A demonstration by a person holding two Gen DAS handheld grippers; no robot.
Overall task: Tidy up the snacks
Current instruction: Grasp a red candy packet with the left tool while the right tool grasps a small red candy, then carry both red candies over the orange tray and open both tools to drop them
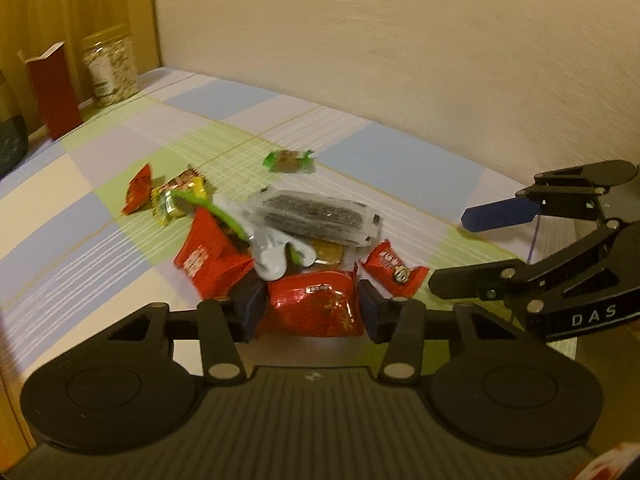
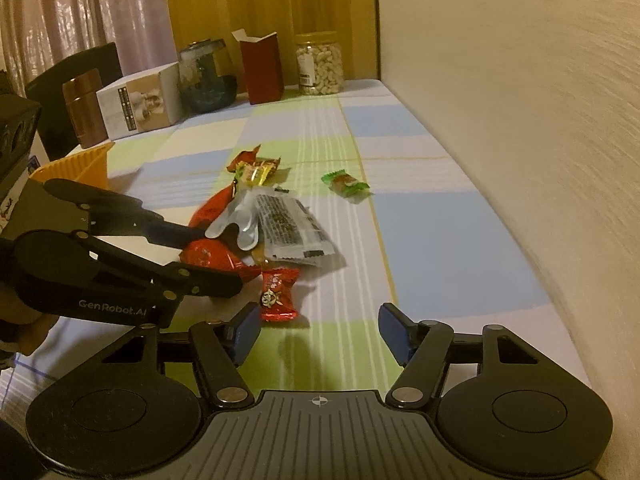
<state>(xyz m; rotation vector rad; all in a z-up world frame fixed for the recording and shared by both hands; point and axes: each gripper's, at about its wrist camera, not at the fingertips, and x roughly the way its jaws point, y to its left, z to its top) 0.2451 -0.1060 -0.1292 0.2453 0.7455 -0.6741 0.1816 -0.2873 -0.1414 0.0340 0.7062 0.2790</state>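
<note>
A heap of wrapped snacks lies on the checked tablecloth (image 2: 440, 240). In the left wrist view my left gripper (image 1: 313, 310) has its blue pads against both sides of a shiny red packet (image 1: 316, 308); the right wrist view shows that packet (image 2: 208, 256) in the left gripper (image 2: 216, 258) too. Behind it sit a clear dark-filled bar packet (image 1: 316, 216), a white wrapper (image 1: 272, 256), another red packet (image 1: 212, 256) and a yellow one (image 1: 180, 196). My right gripper (image 2: 320, 332) is open over bare cloth, and a small red candy (image 2: 278, 296) lies just ahead to its left. A green candy (image 2: 344, 182) lies apart.
At the table's far end stand a nut jar (image 2: 320, 64), a tall red box (image 2: 262, 68), a dark glass jar (image 2: 206, 76), a white box (image 2: 140, 100) and a brown canister (image 2: 82, 108). An orange basket (image 2: 80, 164) sits left. A wall (image 2: 520, 120) borders the right side.
</note>
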